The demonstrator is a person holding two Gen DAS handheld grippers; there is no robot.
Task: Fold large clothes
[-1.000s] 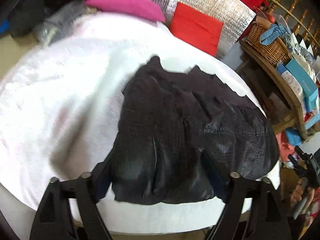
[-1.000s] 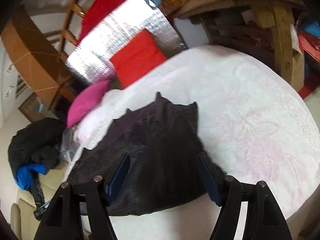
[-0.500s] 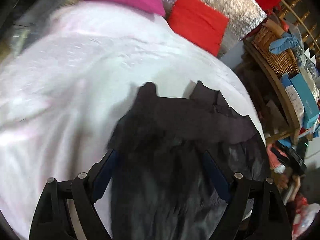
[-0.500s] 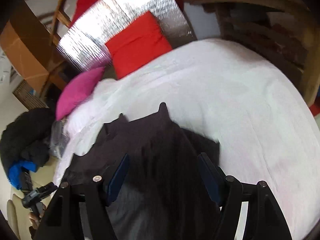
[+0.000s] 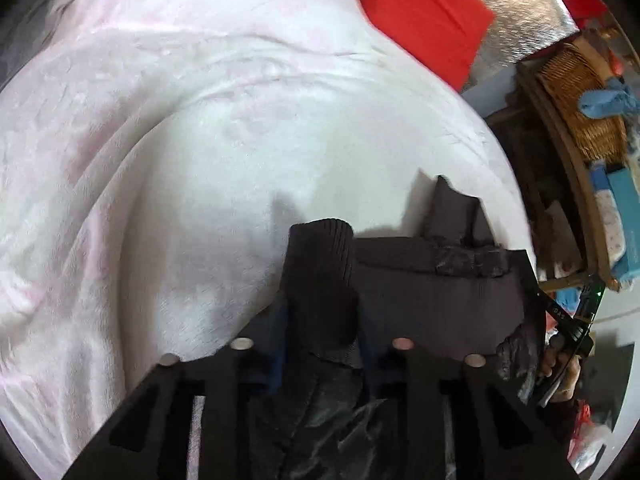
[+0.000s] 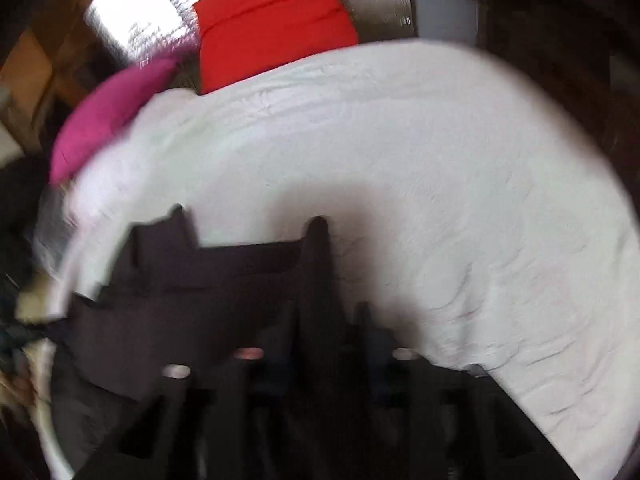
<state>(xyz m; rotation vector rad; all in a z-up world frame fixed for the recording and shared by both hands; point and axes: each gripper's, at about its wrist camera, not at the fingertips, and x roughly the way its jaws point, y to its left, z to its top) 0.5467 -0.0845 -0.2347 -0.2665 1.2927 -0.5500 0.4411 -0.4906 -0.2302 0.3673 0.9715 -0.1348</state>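
Your right view is motion-blurred. Each hand-held gripper, left (image 5: pixel 320 344) and right (image 6: pixel 324 354), is clamped on a ribbed edge of the dark garment (image 5: pixel 432 292), lifted at the near edge of the white bed (image 5: pixel 200 160). Far bedding lies bare toward the red cushion (image 6: pixel 272 20).

Right gripper (image 6: pixel 320 344) fingers (image 6: pixel 372 344) — motion-blurred, indistinct

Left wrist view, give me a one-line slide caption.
Left gripper jaws shut on a ribbed fold of the dark garment above the white bedspread.
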